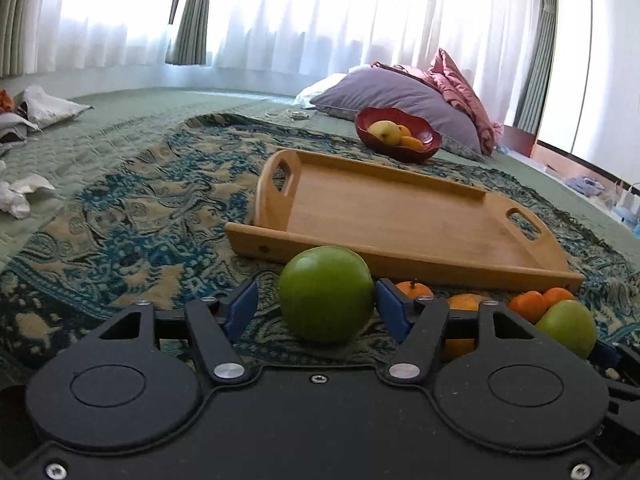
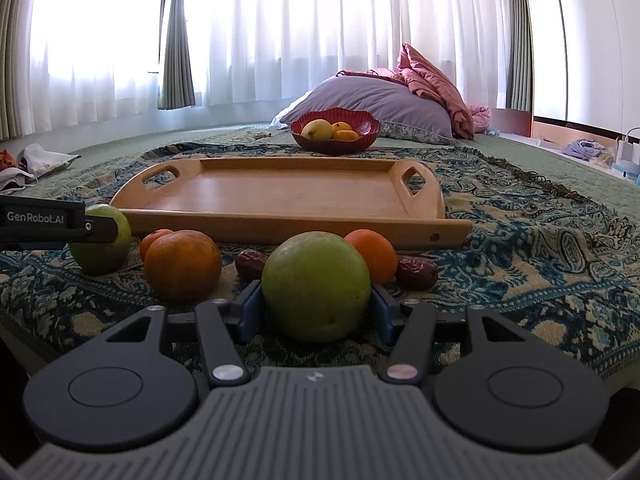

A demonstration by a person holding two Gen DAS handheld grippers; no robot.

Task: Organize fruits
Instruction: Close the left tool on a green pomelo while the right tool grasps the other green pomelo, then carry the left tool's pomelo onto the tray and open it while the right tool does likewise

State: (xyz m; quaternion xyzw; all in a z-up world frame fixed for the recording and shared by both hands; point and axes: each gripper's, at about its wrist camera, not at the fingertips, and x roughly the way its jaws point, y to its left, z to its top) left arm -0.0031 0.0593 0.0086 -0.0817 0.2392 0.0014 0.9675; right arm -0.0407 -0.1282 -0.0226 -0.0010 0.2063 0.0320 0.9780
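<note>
My left gripper point(image 1: 316, 308) is open around a green apple point(image 1: 326, 294) that rests on the patterned blanket; the right pad touches it, the left pad stands apart. My right gripper point(image 2: 316, 308) has both blue pads against a second green apple point(image 2: 316, 285), also resting on the blanket. Oranges point(image 2: 183, 265) point(image 2: 372, 254) and two dark dates point(image 2: 416, 273) lie around it. The wooden tray point(image 2: 280, 216) lies just beyond, with nothing on it. The left gripper's side point(image 2: 48, 222) shows at the left of the right wrist view.
A red bowl point(image 2: 335, 142) with a yellow fruit and oranges stands behind the tray, in front of a purple pillow point(image 2: 372, 98). Crumpled bags point(image 1: 44, 110) lie at the far left. Curtained windows run along the back.
</note>
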